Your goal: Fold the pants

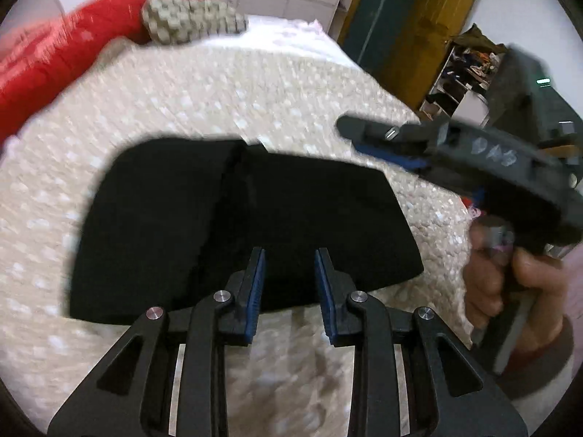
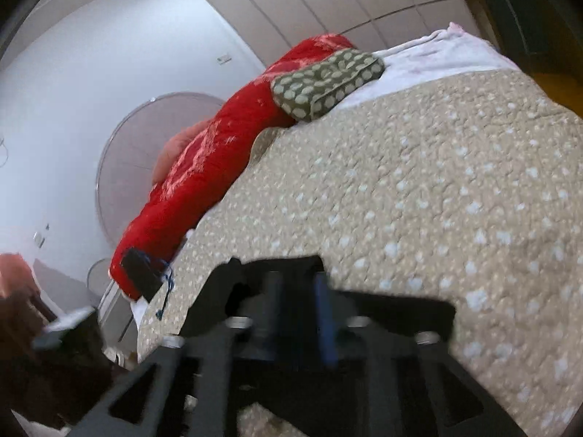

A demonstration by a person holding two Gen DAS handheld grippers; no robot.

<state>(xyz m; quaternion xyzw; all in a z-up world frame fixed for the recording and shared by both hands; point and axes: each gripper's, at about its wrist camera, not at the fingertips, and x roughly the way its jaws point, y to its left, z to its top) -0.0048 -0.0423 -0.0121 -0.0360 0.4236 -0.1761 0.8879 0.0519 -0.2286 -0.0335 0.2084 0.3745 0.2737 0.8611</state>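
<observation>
matt black cloth pants (image 1: pixel 237 225), quilted bedspread (image 1: pixel 218 87)

White handwriting on the right tool (image 1: pixel 386 145) is blurred, unreadable.

Black pants (image 1: pixel 240 225) lie folded flat on the bedspread (image 1: pixel 182 102).

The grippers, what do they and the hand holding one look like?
The left gripper is a black frame with silver bolts and blue ribbed pads. The right gripper is likewise black with blue padding and faint pale handwriting on its body. The bare right hand shows a brown cuff.
</observation>
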